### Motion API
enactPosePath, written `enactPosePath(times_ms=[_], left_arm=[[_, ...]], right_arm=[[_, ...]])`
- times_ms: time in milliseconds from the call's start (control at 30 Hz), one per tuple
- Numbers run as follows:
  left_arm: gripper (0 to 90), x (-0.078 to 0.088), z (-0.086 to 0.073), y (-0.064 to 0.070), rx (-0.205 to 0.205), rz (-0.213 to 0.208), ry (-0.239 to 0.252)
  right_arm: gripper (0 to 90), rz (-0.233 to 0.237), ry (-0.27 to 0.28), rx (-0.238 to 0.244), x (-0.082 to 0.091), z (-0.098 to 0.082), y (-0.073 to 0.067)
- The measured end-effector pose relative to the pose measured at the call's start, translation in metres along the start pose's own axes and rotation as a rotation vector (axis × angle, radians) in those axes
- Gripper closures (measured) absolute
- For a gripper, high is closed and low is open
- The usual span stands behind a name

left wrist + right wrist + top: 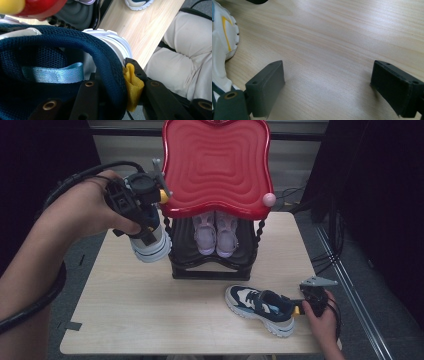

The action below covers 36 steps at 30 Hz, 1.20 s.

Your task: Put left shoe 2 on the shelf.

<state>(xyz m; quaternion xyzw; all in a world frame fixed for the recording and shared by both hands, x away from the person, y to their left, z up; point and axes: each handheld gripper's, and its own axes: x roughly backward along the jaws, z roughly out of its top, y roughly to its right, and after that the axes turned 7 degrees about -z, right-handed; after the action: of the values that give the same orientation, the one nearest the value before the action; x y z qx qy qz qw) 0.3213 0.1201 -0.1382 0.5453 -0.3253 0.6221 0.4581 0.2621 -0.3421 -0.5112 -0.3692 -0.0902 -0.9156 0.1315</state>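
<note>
The left gripper [148, 227] hung above the tabletop [140, 295], clamped on the collar of a navy and white sneaker [150, 245] that dangled below it, sole outward. In the left gripper view one jaw sat inside the shoe's opening beside a light blue pull loop [53, 73], the other outside against the heel, where a yellow tab [132, 86] was pinched.

Just beside this gripper, on its inner side, stood a black shoe rack [212, 262] with a glossy red top shelf [216, 165] overhanging at about the gripper's height, so the shelf's edge lay close against the held shoe. On the rack's lower shelf, under that overhang, a pair of pale pink shoes [216, 235] stood side by side, toes toward the person.

The right gripper [304, 308] rested low on the tabletop, well apart from the left one, its jaws spread wide with only bare wood between them. The matching sneaker [260, 307] lay on the tabletop just in front of it, heel toward the jaws; its white sole [222, 50] showed beside one jaw.
</note>
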Motion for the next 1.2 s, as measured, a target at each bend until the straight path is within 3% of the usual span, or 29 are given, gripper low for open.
enactPosePath(times_ms=[33,67,200,367,567,900,1200], left_arm=[[73.5,0.003,0.002,0.002,0.014,0.009,0.012],[73.5,0.006,0.004,0.001,-0.006,0.016,-0.015],[73.4,0.020,0.010,0.005,-0.002,0.041,-0.028],[73.4,0.033,0.017,0.008,-0.016,0.074,-0.007],[73.3,0.035,0.028,0.005,-0.043,0.104,-0.012],[73.3,0.044,0.046,0.005,-0.116,0.095,0.017],[73.2,0.040,0.071,0.002,-0.189,0.106,0.024]], right_arm=[[11.0,0.000,-0.003,-0.003,0.000,0.000,0.000],[11.0,0.000,-0.003,-0.004,0.000,0.000,0.000],[11.0,0.000,-0.003,-0.004,0.000,0.000,0.000],[11.0,0.000,0.000,-0.003,0.000,0.000,0.000],[11.0,0.000,-0.001,-0.004,0.000,0.000,0.000],[10.9,0.000,0.000,-0.003,0.000,0.000,0.000],[10.9,0.000,0.000,-0.002,0.000,0.000,0.000]])
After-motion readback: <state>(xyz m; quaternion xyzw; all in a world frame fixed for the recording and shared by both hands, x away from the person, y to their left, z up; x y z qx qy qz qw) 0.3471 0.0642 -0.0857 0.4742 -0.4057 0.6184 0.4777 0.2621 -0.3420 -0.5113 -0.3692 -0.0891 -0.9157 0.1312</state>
